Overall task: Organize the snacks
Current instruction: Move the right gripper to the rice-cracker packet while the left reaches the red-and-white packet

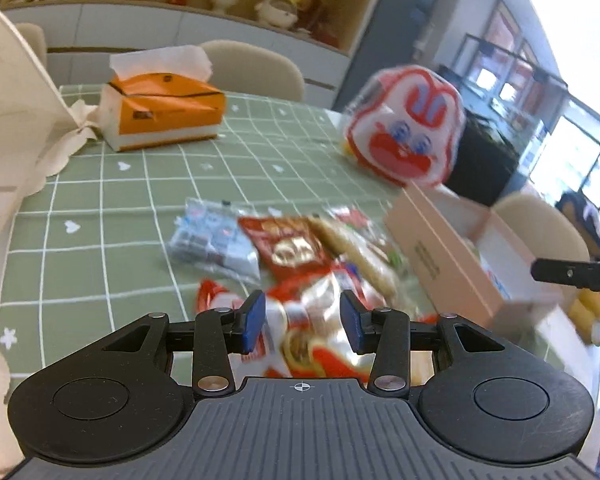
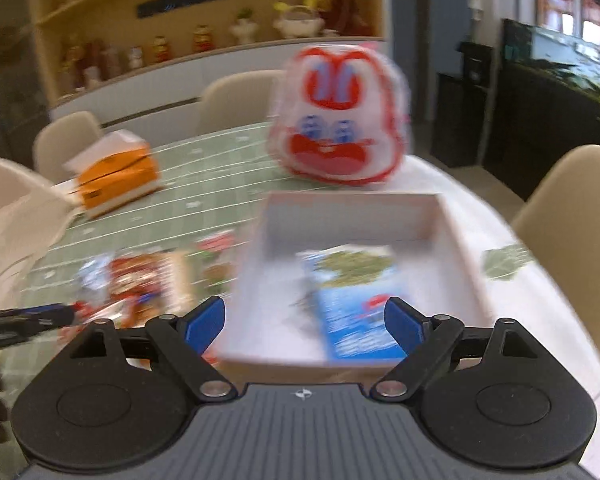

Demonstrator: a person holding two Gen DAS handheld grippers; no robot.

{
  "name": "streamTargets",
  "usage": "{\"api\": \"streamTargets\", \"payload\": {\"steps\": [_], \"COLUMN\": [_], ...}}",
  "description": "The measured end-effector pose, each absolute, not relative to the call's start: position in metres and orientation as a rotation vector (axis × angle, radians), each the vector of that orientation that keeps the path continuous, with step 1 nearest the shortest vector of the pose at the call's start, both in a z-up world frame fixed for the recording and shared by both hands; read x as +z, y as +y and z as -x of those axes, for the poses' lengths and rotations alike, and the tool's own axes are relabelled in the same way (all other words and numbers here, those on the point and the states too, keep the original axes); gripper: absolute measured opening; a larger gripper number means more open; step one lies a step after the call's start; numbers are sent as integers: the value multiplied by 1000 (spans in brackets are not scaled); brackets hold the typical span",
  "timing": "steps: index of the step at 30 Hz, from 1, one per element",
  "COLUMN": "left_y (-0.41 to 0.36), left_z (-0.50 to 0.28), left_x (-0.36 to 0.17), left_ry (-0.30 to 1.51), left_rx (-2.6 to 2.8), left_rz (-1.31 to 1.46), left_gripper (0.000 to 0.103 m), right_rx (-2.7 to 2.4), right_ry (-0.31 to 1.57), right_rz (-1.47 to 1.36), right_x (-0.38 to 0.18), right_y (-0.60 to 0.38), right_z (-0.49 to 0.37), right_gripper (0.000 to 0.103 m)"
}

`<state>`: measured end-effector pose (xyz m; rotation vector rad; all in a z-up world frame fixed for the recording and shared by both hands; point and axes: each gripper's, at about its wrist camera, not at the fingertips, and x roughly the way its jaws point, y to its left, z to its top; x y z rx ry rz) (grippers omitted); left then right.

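A pile of snack packets [image 1: 296, 248] lies on the green checked tablecloth [image 1: 100, 220]. My left gripper [image 1: 302, 322] is open just above a red and silver packet [image 1: 320, 340] at the near end of the pile. A pink cardboard box [image 1: 440, 256] stands to the right of the pile. In the right wrist view my right gripper [image 2: 305, 326] is open and empty over the box [image 2: 260, 248], which holds a blue packet [image 2: 356, 312]. The snack pile [image 2: 140, 284] shows blurred at left.
An orange tissue box [image 1: 164, 112] stands at the back left and also shows in the right wrist view [image 2: 116, 176]. A red and white rabbit-face bag [image 1: 404, 124] stands behind the cardboard box. White cloth [image 1: 8, 140] hangs at left. Beige chairs surround the table.
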<state>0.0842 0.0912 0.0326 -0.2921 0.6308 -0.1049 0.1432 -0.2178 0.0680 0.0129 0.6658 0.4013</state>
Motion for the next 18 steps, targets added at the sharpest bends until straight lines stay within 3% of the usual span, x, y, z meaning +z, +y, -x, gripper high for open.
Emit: {"api": "streamTargets", "payload": {"steps": [12,18], "left_y": [113,122], "left_z": [-108,-88], "left_x": [21,14], "left_ry": [655,697], "left_rx": [-142,-187], "left_rz": [320,309], "left_gripper": [46,46], "right_rx": [614,608], "right_ry": [686,731], "right_rz": [258,186], "right_x": [16,10], "right_y": [-97,-101], "right_z": [-86,-96], "right_gripper": [88,89]}}
